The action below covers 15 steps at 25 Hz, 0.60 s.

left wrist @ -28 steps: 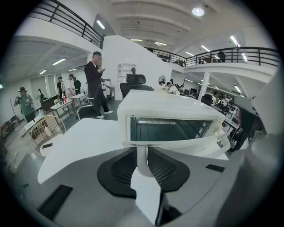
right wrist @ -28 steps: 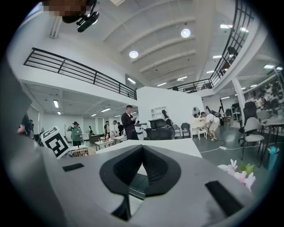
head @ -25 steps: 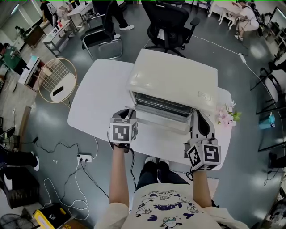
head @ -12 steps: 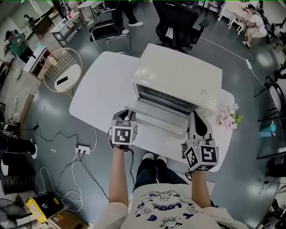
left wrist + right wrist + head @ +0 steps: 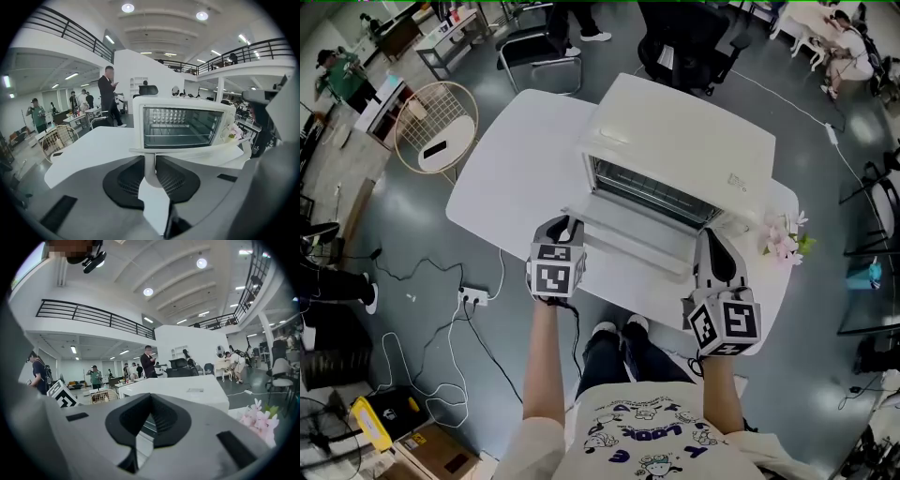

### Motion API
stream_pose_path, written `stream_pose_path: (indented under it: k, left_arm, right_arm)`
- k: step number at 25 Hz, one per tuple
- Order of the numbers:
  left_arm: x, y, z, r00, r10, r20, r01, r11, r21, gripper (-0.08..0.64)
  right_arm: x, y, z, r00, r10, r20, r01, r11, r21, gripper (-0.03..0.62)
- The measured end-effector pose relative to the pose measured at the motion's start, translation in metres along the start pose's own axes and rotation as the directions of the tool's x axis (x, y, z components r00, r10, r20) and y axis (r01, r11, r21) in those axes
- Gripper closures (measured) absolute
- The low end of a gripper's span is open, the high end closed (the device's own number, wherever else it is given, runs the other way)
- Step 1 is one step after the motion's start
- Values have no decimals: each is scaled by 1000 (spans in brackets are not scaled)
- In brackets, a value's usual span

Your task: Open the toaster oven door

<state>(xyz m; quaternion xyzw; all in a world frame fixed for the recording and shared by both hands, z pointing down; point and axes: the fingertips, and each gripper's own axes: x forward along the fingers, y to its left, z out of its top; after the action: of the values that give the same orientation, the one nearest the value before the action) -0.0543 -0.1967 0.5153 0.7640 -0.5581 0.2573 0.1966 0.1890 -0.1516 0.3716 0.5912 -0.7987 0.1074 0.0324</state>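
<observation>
Far left in the head view, at about ten o'clock from the toaster oven [image 5: 675,141], a round wire seat [image 5: 431,141] stands on the floor, clear of the white surface [image 5: 516,178].

Next comes my left gripper [image 5: 565,227], at the oven's seven o'clock, at the left end of the door [image 5: 628,239]. In the left gripper view its fingers [image 5: 124,178] are clamped on the white upright post of the handle [image 5: 187,152]. The handle's bar runs off to the right just above them.

The oven sits in the middle of the surface, at my twelve o'clock, with its mouth facing me. Its door is swung down toward six o'clock and lies close to level, still above the surface. The left gripper view looks straight into the open cavity, where a wire rack [image 5: 180,136] spans the inside.

My right gripper [image 5: 710,237] is at the oven's five o'clock, just beside the right end of the door. I cannot tell whether it touches it. In the right gripper view its fingers [image 5: 166,420] meet at the tips with nothing between them.

Furthest right, at the oven's four o'clock, pale pink flowers [image 5: 783,239] lie near the edge of the surface.
</observation>
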Motion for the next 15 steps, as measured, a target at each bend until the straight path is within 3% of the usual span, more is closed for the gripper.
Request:
stream_pose_path:
  k: [15]
  left_arm:
    - [-4,5,-32,996,-83,34,83,997,4,479]
  right_arm:
    - [-14,49,-45,996,-79,-32,82,994,72,595]
